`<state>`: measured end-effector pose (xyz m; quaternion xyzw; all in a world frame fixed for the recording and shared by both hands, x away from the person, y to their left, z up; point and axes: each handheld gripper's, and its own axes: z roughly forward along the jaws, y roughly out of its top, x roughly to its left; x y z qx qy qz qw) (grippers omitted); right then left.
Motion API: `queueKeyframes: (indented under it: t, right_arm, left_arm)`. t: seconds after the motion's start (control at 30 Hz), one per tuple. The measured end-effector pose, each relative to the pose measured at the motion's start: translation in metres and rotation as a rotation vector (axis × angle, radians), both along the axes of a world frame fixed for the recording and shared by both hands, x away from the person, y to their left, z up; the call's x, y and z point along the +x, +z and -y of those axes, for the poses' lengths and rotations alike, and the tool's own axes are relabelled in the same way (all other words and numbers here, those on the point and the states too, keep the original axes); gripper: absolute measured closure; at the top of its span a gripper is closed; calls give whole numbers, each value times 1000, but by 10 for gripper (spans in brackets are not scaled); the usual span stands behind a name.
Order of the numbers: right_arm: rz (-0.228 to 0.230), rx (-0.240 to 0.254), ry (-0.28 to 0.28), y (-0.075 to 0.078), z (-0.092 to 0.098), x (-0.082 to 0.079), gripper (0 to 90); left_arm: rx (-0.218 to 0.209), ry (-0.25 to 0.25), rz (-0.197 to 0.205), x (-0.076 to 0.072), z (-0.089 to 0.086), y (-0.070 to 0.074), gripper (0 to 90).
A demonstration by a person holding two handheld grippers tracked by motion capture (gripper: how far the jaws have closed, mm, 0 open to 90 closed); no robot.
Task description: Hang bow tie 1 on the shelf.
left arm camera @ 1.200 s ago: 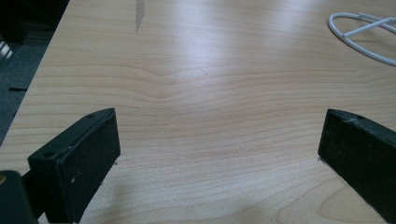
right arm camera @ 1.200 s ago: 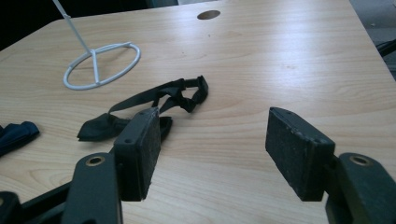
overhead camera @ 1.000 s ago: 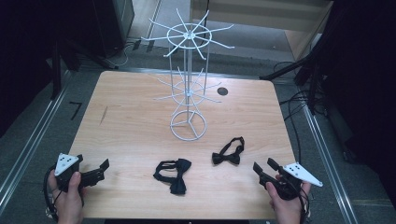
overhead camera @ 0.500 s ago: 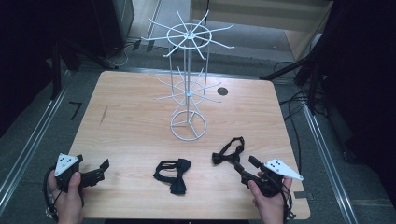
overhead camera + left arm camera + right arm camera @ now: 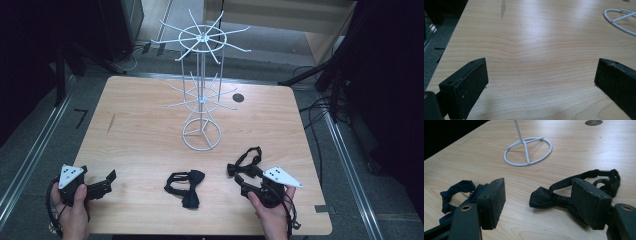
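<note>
The right tongs (image 5: 246,181) have slid left and forward since a moment ago, spread wide and nearly straddling the right bow tie (image 5: 574,192) on the counter (image 5: 145,130); a pickup looks imminent. The left tongs (image 5: 102,183) stay parked, released.

No readable text, labels or numbers

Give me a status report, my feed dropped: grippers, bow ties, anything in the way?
Left hand-held gripper open over bare table. Right hand-held gripper open at right bow tie, not gripping. Other bow tie loose. White rack behind; nothing blocking.
</note>
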<state>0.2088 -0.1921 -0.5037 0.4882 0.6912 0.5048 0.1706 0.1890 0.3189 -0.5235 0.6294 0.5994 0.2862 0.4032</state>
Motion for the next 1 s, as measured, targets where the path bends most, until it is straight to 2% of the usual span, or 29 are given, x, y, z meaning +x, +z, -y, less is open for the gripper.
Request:
queueKeyframes:
  t: [0.2,0.47,1.0]
  right_arm:
    - [-11,0,16,-2,-12,2,286]
    - [-19,4,49,-6,-29,4,292]
    - [-10,-17,104,-5,-56,6,317]
  left_arm:
    - [9,-14,-1,0,1,0,0]
    - [-4,-21,1,0,0,0,0]
    - [-7,-25,-3,0,0,0,0]
